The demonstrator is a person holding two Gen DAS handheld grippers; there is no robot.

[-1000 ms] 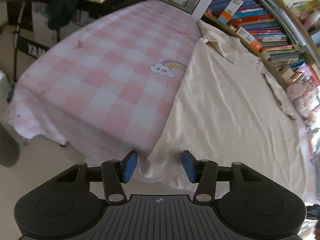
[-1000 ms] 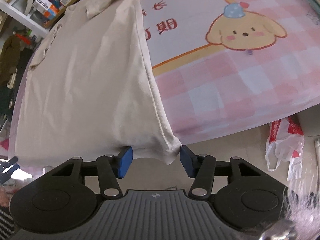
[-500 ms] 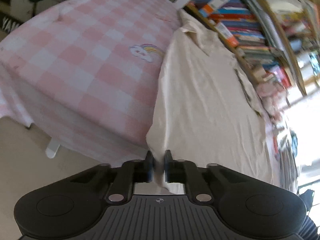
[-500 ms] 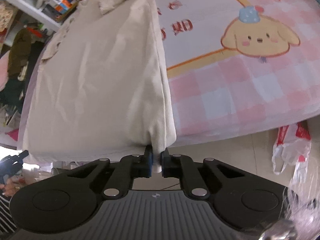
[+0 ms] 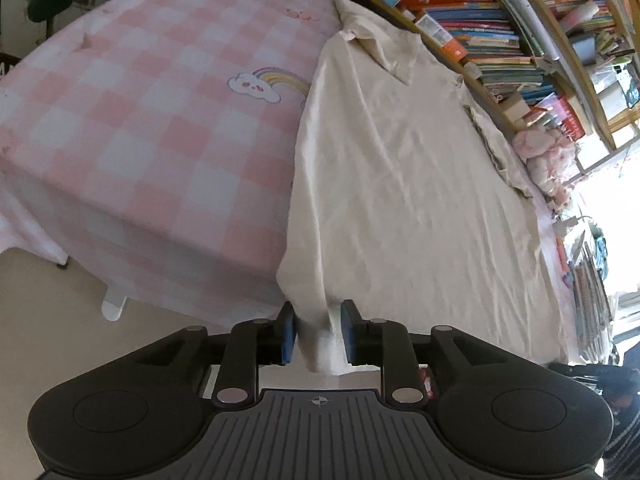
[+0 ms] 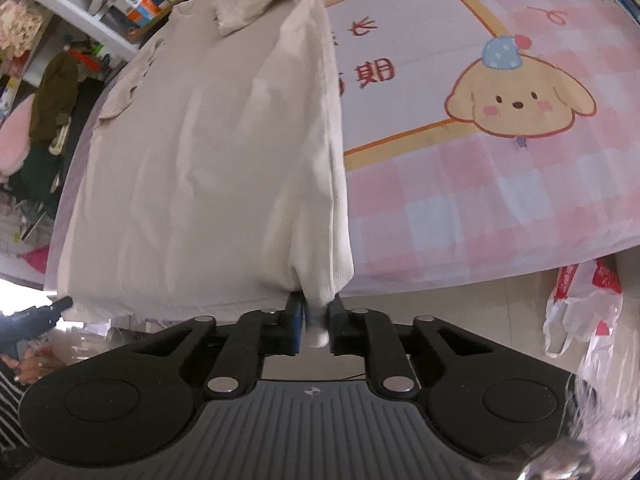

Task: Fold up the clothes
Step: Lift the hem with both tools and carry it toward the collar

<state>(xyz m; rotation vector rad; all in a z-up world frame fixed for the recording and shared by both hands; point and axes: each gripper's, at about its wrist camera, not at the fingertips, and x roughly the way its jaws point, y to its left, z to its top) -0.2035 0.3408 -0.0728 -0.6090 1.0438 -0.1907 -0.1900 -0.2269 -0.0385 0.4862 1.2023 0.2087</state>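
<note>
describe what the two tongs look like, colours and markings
Both the left tongs and right tongs are matte black plastic with blue finger pads, silver pivot rivets, two round discs, and a ribbed central plate bearing a small crosshair mark.

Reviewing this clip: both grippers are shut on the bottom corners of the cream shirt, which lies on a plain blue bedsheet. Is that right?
Not quite. The sheet is not plain blue: the cream short-sleeved shirt lies on a pink-and-white checked bedsheet with cartoon prints, as the left wrist view shows. The rest holds: the left gripper and the right gripper are each shut on a bottom corner of the shirt.
</note>
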